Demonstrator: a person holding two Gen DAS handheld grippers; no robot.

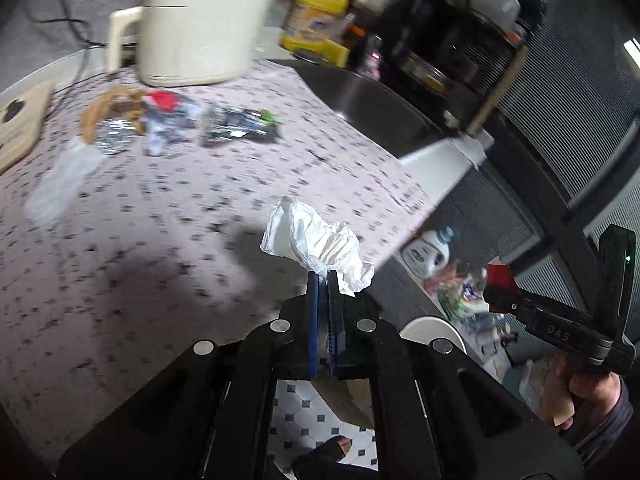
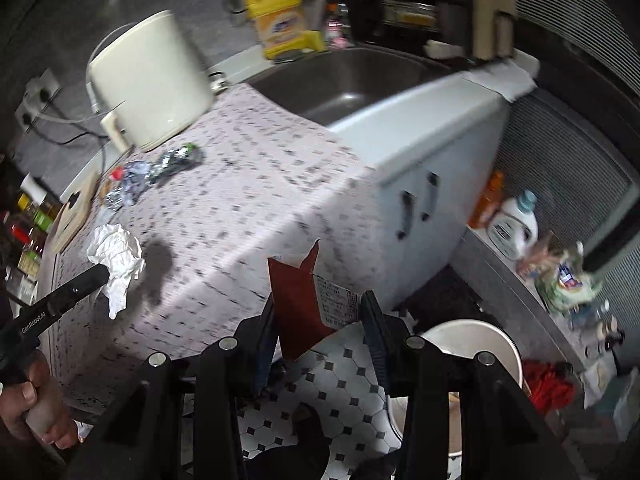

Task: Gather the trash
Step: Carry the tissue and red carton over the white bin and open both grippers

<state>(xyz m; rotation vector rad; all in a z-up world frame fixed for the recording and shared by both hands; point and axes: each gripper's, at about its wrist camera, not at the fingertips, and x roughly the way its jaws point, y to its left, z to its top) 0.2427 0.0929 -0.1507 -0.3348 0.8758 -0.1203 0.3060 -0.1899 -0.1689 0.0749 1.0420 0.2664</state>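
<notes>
The left gripper (image 1: 325,280) clamps a crumpled white tissue (image 1: 316,240) above the patterned countertop (image 1: 180,208). The right gripper (image 2: 320,312) pinches a flat red carton piece (image 2: 296,300) above the white bin (image 2: 472,332). Foil wrappers (image 1: 168,120) lie beside the cream pot (image 1: 200,20).

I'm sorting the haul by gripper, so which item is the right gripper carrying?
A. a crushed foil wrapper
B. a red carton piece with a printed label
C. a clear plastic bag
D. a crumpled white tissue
B: the red carton piece sits between the right gripper's fingers, while the left gripper pinches the white tissue.
</notes>
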